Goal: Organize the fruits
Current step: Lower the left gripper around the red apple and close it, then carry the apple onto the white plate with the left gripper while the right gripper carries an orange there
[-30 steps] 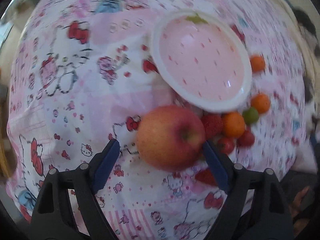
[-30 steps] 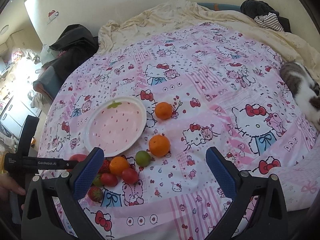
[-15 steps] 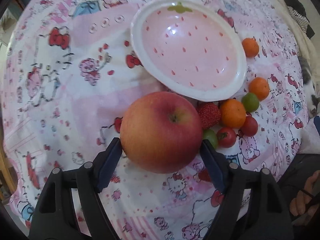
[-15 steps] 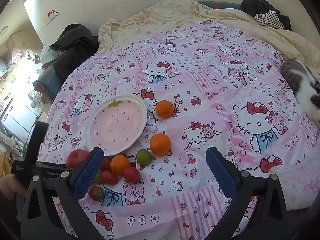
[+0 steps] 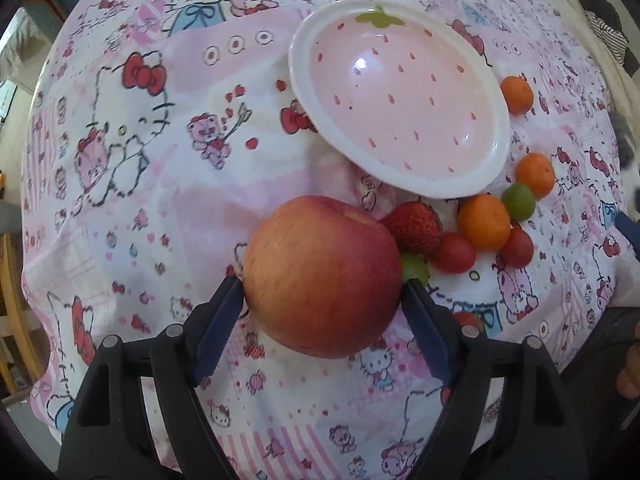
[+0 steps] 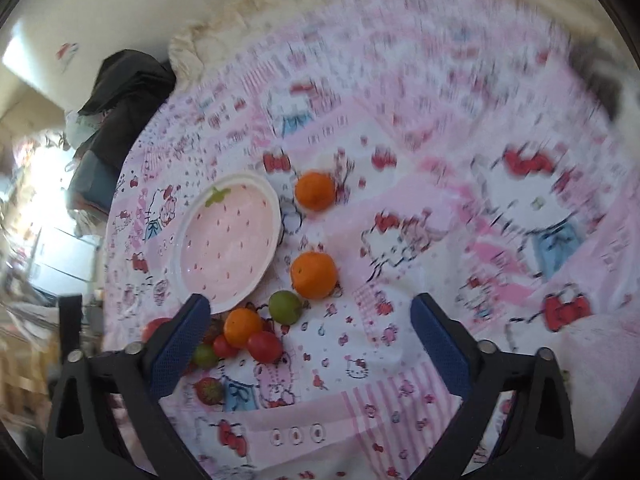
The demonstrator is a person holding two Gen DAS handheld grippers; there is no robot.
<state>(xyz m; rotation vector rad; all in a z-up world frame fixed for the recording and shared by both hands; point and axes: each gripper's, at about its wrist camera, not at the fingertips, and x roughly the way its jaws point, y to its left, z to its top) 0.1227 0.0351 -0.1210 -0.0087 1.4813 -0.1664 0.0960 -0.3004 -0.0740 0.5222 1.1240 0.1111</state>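
My left gripper (image 5: 322,292) is shut on a big red apple (image 5: 320,276), held just above the bedspread below the pink strawberry plate (image 5: 400,184). A strawberry (image 5: 414,226), tomatoes (image 5: 454,252), green fruits (image 5: 518,202) and oranges (image 5: 484,222) lie right of the apple. My right gripper (image 6: 310,330) is open and empty, above the cluster of small fruits (image 6: 244,328). The plate (image 6: 228,240) lies to its upper left, with two oranges (image 6: 314,274) right of the plate. The apple (image 6: 154,326) peeks out behind my right gripper's left finger.
A Hello Kitty bedspread (image 6: 520,208) covers the bed. A second strawberry (image 6: 208,390) lies near the front. A cat (image 6: 600,76) lies at the far right edge, blurred. Dark clothes (image 6: 124,92) are piled beyond the bed at the left.
My left gripper closed on the apple and lifted it off the bedspread. My right gripper has swung down and left toward the small fruits; its view is blurred by motion.
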